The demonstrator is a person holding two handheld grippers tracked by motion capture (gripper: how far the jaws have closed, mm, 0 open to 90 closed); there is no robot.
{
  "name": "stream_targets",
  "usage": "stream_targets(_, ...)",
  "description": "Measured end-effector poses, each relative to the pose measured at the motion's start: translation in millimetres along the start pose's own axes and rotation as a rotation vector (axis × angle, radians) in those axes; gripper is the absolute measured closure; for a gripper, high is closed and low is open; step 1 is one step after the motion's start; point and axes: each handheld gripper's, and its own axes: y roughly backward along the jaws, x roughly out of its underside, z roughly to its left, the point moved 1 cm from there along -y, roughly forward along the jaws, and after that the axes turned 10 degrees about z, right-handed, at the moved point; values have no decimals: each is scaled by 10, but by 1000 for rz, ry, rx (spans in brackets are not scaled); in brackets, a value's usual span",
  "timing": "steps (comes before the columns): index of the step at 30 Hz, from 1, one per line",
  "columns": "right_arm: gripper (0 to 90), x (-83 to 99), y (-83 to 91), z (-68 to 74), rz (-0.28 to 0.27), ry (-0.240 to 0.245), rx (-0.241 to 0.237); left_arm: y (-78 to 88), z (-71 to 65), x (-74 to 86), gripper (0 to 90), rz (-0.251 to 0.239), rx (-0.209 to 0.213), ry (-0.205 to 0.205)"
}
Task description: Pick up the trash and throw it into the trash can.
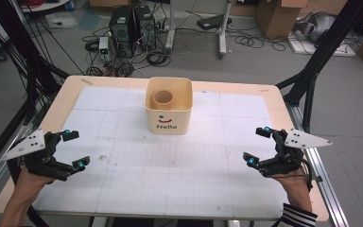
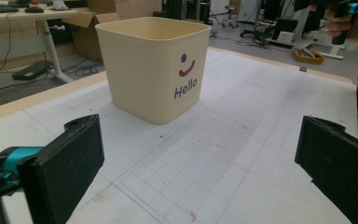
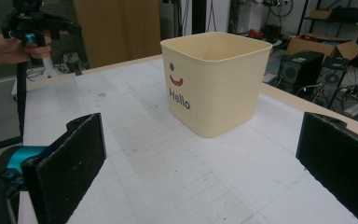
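Standing near the far middle of the bench, one cream-coloured square plastic tub (image 1: 168, 105) with a smiling face and the word "Hello" printed on its front holds one short brown cardboard tube (image 1: 163, 97), upright inside it. Nothing touches the tub. It rests on a white gridded mat (image 1: 170, 179) that covers most of the pale wooden bench (image 1: 66, 97).

Two claws are held above the near part of the mat, one at each side, both well apart from the tub. The left claw (image 1: 75, 149) has its two black jaws spread wide with nothing between them; its own view shows the tub ahead between the pads. The right claw (image 1: 257, 146) is likewise spread wide and holds nothing, and its view also looks toward the tub. Each claw carries one grey three-cornered plate and is held in one hand; the right forearm ends in a striped sleeve (image 1: 298, 217).

Beyond the bench, two black computer towers (image 1: 131, 28) stand on the floor among cables.
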Motion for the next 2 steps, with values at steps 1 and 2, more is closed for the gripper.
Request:
stream_targets(1,3,0,0,1,-1,-1,0,-1,-2,-1,17,0,-3,2)
stream_targets(2,3,0,0,-1,0,1,0,-1,-3,-5,17,-4,0,2)
